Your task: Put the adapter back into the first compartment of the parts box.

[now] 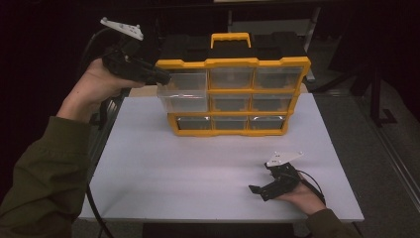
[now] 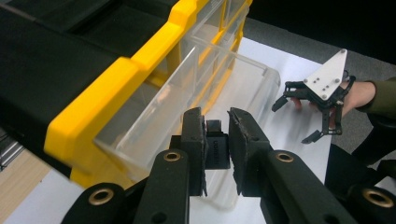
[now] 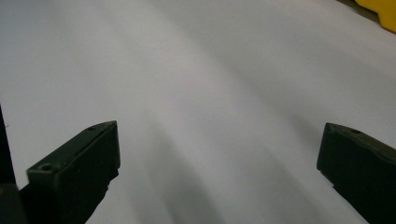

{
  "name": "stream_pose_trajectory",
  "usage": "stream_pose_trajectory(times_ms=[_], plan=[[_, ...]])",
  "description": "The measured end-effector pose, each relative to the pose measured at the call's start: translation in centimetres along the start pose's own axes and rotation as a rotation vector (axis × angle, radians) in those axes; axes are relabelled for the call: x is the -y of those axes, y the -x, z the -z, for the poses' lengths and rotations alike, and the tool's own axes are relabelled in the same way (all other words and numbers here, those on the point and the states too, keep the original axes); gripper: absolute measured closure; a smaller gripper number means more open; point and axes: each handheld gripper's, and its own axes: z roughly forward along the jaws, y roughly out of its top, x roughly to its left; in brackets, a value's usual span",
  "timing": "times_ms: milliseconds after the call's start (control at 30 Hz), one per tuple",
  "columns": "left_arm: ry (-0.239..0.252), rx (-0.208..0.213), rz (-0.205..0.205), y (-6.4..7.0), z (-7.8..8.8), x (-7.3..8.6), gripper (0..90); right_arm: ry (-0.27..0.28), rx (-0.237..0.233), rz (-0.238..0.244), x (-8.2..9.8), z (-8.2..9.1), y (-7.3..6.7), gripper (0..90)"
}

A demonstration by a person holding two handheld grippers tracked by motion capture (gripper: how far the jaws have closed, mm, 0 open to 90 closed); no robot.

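Pulling time: left tongs [image 2: 217, 149] are clamped on the clear drawer's [image 2: 196, 100] front tab, middle-left of the yellow organizer [image 1: 233, 96]; right tongs [image 1: 267, 186] rest apart on the worktop [image 1: 198, 168].

White table top [image 1: 198, 183] in front of me, grey carpeted floor [image 1: 376, 163] to my right, dark metal frame leg [image 1: 379, 94] standing on it, wooden surface [image 2: 18, 179] beside the table, unlit black background beyond.

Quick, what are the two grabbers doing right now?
Left gripper: shut, next to the pulled-out clear drawer; whether it grips the drawer cannot be told.
Right gripper: open, holding nothing, over the white table.
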Motion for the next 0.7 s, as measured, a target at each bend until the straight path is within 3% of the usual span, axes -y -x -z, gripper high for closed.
stream_pose_trajectory(times_ms=[500, 700], plan=[[-0.072, -0.006, -0.010, -0.2, -3.9, -1.0, 76.4, 0.004, -0.002, 0.002, -0.1, 0.1, 0.0, 0.0], [-0.086, -0.006, -0.013, -0.1, -4.6, -0.9, 76.4, -0.001, -0.001, 0.003, -0.2, 0.1, -0.1, 0.0]])
